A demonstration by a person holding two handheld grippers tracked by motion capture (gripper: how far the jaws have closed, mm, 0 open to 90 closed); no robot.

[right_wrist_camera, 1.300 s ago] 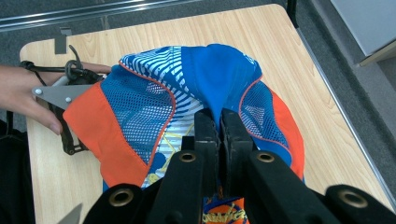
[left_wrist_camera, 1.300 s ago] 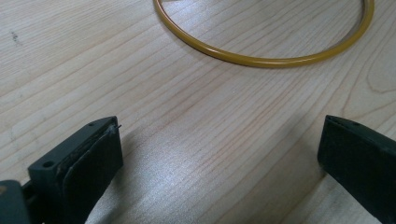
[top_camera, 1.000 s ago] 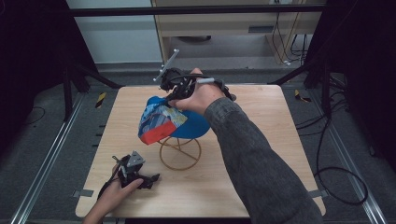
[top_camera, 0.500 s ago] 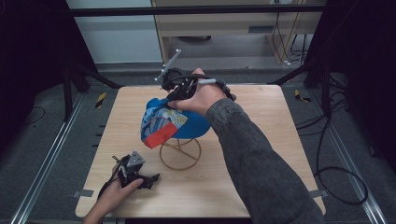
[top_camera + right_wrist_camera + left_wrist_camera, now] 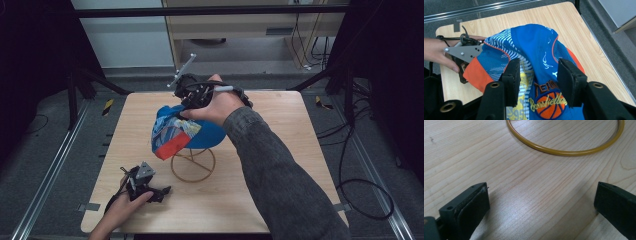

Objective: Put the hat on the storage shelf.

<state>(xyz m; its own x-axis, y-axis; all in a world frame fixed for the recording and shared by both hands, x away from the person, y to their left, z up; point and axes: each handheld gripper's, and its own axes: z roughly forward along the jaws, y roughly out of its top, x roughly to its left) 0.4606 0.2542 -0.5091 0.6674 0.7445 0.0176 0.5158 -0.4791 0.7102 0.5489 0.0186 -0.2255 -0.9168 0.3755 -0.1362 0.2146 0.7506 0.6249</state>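
So the right tool had just been opening over the cap on the wire stand, apparently letting go, while the left tool sat wide at the table's 7 o'clock.

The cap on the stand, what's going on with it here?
A person's right gripper is at the blue cap on the wire stand. Its jaws have just been opening, with cap fabric between them but not pinched. The left gripper rests open on the table, near the stand's ring.
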